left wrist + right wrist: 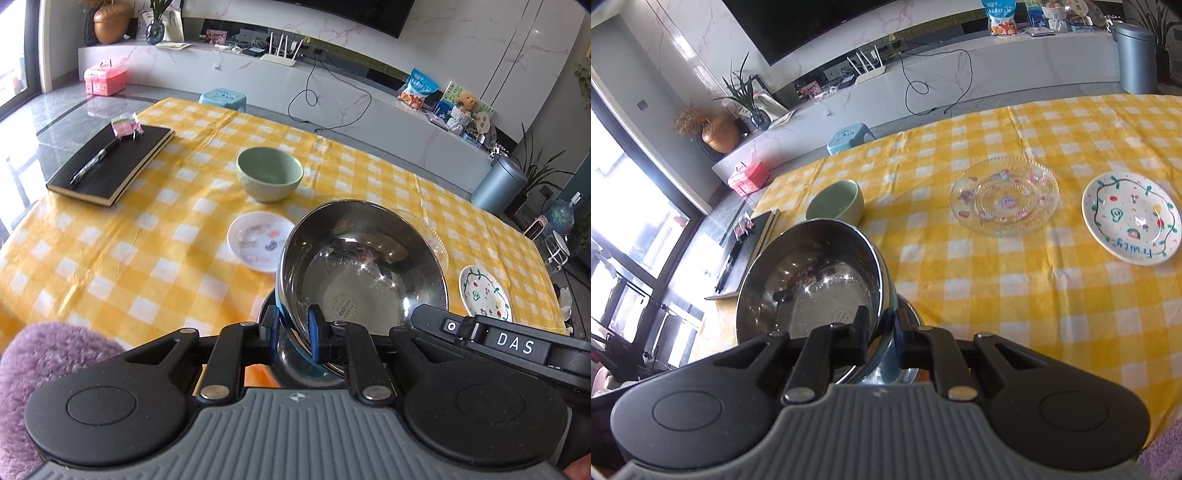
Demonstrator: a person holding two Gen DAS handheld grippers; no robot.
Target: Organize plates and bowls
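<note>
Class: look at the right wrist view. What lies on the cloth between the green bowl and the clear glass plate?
Nothing: between the green bowl and the glass plate only bare checked cloth shows in the right wrist view.

Shiny steel bowl [364, 266] nearest, tilted; small white decorated plate [260, 240] left of it, pale green ceramic bowl [269, 173] behind that, black notebook [110, 162] far left; clear glass plate [1004, 195] left of white painted plate [1132, 218].

Two wrist fisheyes looking down over one checked table

The left wrist view is riding just behind the left gripper [295, 328], tilting down and facing ahead across the yellow tablecloth [110, 258]; the right wrist view is sitting equally close behind the right gripper [882, 328], facing ahead and leftward. Both are sharing the steel bowl [364, 266] right at the fingertips, the green bowl [269, 173] and fruit plate [1130, 218] farther ahead, and the far cabinet.
</note>
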